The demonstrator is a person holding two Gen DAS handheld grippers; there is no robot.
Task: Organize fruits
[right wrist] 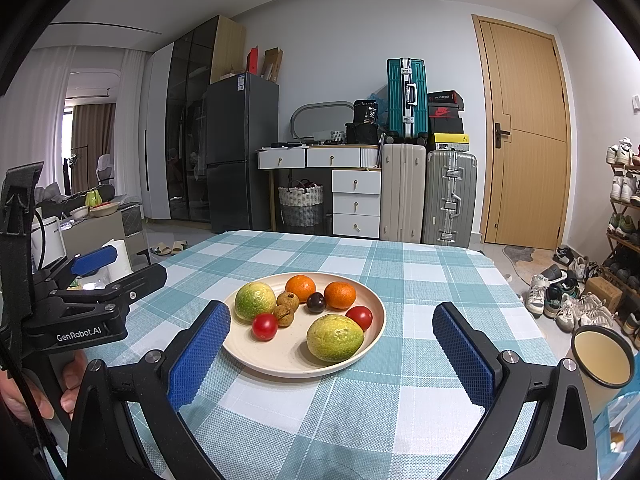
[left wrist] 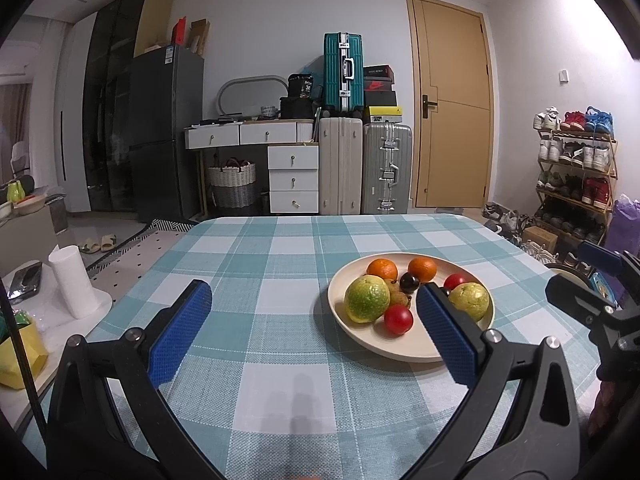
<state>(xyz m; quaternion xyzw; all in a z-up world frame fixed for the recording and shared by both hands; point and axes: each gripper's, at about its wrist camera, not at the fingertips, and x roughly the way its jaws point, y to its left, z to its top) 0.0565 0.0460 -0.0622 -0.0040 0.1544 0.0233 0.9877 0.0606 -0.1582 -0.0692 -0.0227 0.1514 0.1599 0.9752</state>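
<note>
Hovering released, both grippers (left wrist: pixel 314 304) (right wrist: pixel 332 330) face the plate (right wrist: pixel 280 360); bare tablecloth (left wrist: pixel 256 248) surrounds it.

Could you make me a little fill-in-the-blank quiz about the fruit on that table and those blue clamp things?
1. All the fruit lies on one round cream ____.
2. Beside the two oranges and the dark plum lie ____ red cherry tomatoes.
3. Both the left gripper and the right gripper are ____ and hold nothing.
4. The tablecloth has a teal and white ____ pattern.

Missing words: plate; two; open; checked
</note>
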